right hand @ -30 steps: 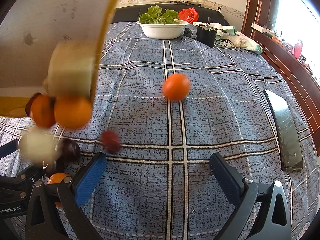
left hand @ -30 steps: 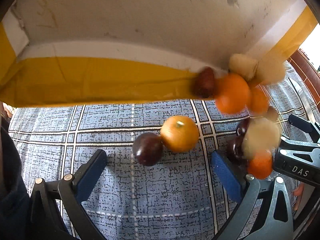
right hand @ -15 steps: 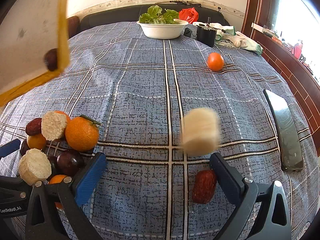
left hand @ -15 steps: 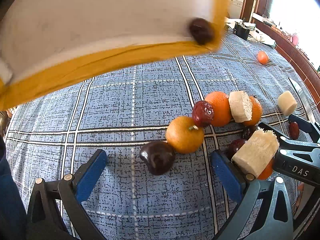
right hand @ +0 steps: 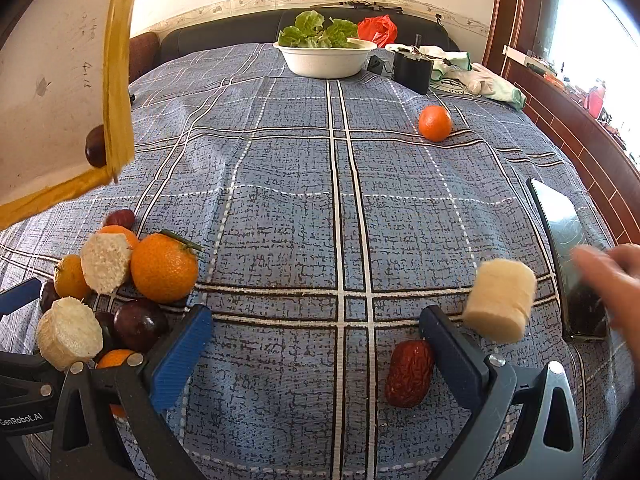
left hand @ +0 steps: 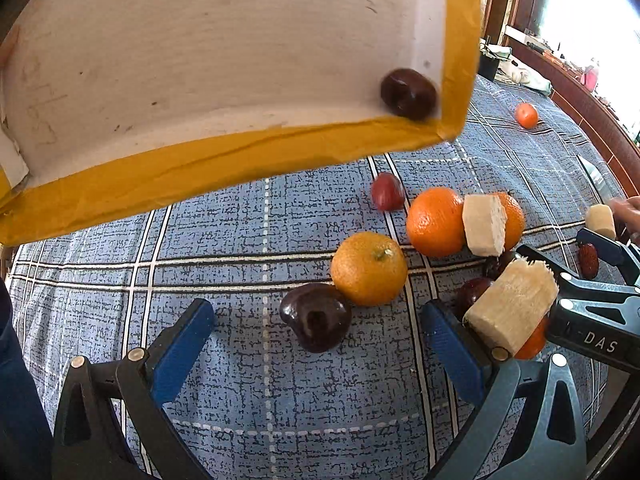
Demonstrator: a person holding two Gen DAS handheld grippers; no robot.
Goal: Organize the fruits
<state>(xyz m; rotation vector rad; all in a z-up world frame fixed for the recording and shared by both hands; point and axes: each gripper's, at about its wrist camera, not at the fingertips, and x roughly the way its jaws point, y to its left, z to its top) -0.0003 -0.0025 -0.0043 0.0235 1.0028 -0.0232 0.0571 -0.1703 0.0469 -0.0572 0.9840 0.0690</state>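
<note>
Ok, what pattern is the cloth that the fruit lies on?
The cloth is blue-grey, crossed by a plaid of black-and-white lines; the right wrist view shows it best.

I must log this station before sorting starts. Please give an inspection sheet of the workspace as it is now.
Surface: blue checked cloth, flat.
Job's things: oranges, dark plums and white cut pieces in a pile; one orange far off; red date and white piece apart; tilted tray holds one plum.
Clutter: phone, salad bowl, black box, cloths.
Grippers: left gripper and right gripper open, empty.
Cables: nothing seen.
Surroundings: blurred hand, wooden ledge.
</note>
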